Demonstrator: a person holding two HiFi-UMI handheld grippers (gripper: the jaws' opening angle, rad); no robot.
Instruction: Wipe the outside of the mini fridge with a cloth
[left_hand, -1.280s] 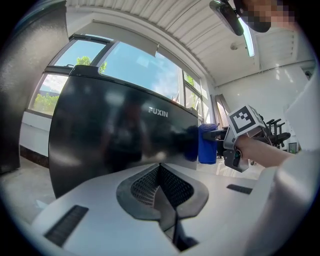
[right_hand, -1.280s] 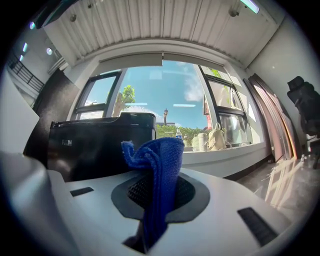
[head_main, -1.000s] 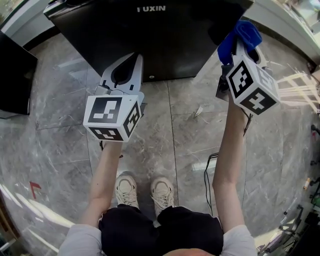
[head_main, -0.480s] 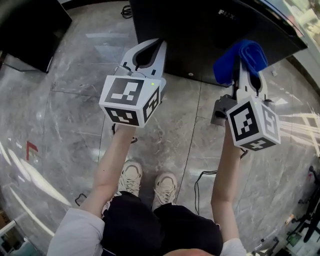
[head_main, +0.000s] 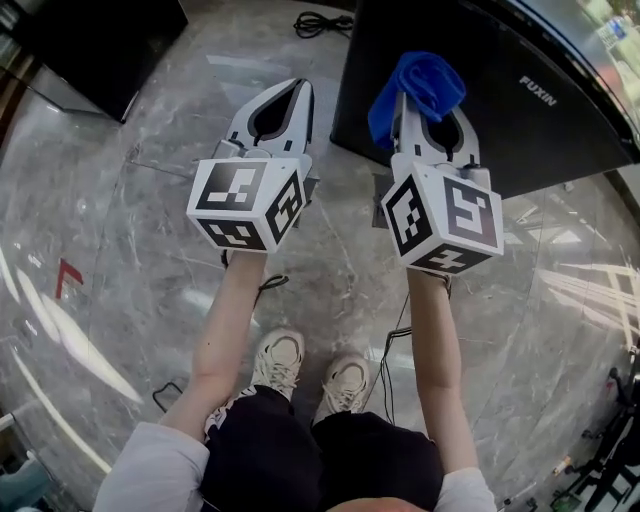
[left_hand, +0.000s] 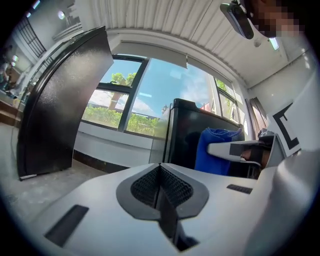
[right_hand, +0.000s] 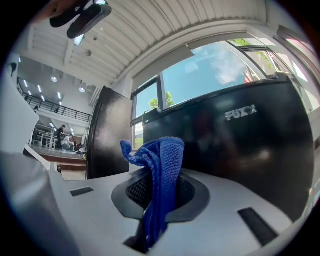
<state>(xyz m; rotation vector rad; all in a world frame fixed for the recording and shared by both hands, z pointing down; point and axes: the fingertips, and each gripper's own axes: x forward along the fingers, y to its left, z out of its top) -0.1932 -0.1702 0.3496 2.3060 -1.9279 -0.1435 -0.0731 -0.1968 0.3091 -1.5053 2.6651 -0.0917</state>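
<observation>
Black box-like unit (head_main: 90, 40) top left, cut off by the frame edge, type unclear. Left gripper (head_main: 298, 88) is over the marble floor (head_main: 130, 230), jaws pressed together with nothing between them. Right gripper (head_main: 428, 98) is clamped on the blue cloth (head_main: 415, 88), which bunches up past the jaws and hides their tips in the head view. The cloth sits in front of the near left corner of the black mini fridge (head_main: 520, 130); contact can't be judged. Fridge cropped at top and right, with its "FUXIN" logo visible.
</observation>
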